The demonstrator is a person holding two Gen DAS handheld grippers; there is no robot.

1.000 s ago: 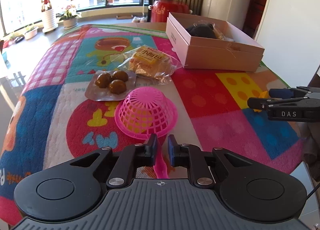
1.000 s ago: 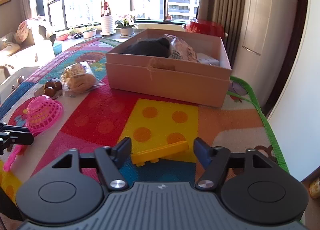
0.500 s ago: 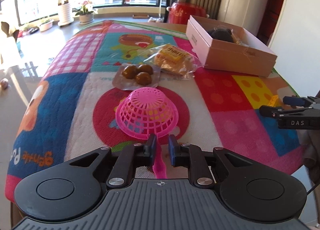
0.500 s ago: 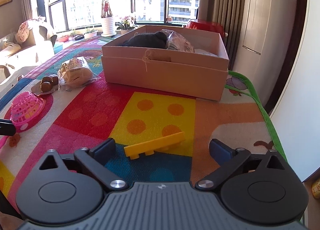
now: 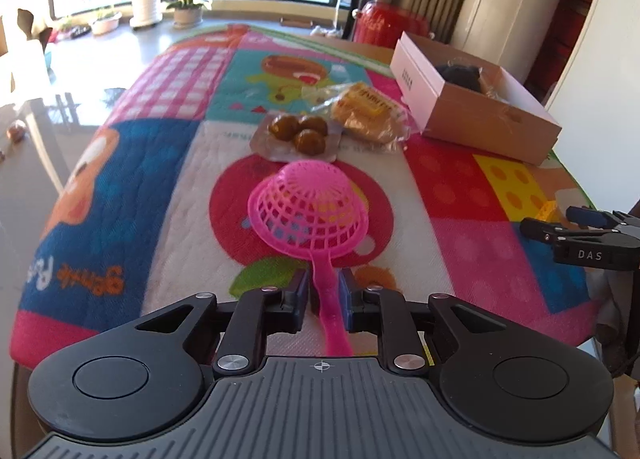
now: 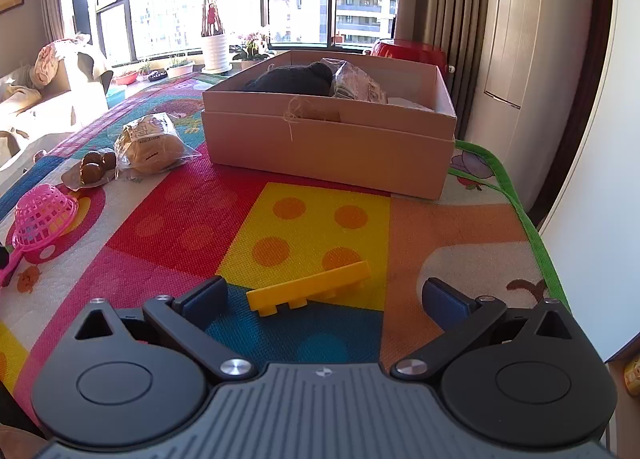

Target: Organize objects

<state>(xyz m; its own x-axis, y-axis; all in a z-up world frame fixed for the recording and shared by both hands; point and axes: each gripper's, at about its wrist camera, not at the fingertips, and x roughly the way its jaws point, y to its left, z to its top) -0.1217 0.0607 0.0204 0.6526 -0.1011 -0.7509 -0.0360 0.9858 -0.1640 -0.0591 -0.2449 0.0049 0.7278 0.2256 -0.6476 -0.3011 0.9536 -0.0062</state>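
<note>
My left gripper [image 5: 324,291] is shut on the handle of a pink toy strainer [image 5: 308,211], whose mesh bowl is upside down and lifted off the play mat. The strainer also shows at the left of the right wrist view [image 6: 42,215]. My right gripper [image 6: 324,299] is open wide, with a flat yellow plastic piece [image 6: 310,287] lying on the mat between its fingers, apart from them. The right gripper also shows at the right edge of the left wrist view [image 5: 560,225]. An open cardboard box [image 6: 328,139] holding a dark item and a packet stands at the back.
A packet of three brown balls [image 5: 298,131] and a bagged bun [image 5: 370,113] lie on the mat beyond the strainer. A red pot [image 5: 394,25] stands behind the box. The mat's green edge [image 6: 524,215] runs close on the right, by a white wall.
My left gripper has lifted and pulled back with the strainer, showing more of its handle. My right gripper has opened wider and drawn back from the yellow piece.
</note>
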